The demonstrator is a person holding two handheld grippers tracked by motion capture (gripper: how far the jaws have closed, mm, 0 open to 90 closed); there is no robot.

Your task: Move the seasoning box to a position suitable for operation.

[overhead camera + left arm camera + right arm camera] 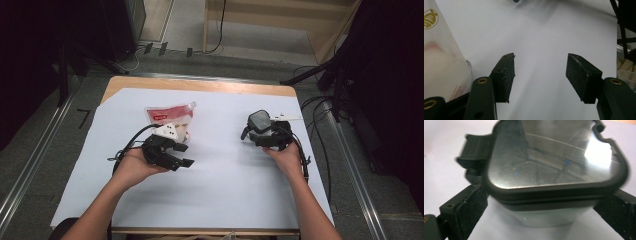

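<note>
My right tongs (267,134) are clenched on the lidded container (554,170), which sits squarely between their pads, while my left tongs (182,155) gape empty with the refill pouch (170,117) just beyond them, nearer that hand.

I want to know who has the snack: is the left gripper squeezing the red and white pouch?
No, the left gripper has open jaws with bare white table between them.

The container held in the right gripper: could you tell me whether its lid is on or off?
On. The container sits between the right gripper's jaws with its dark-rimmed lid seated over the clear body; whether the side latch is locked, I cannot tell.
</note>
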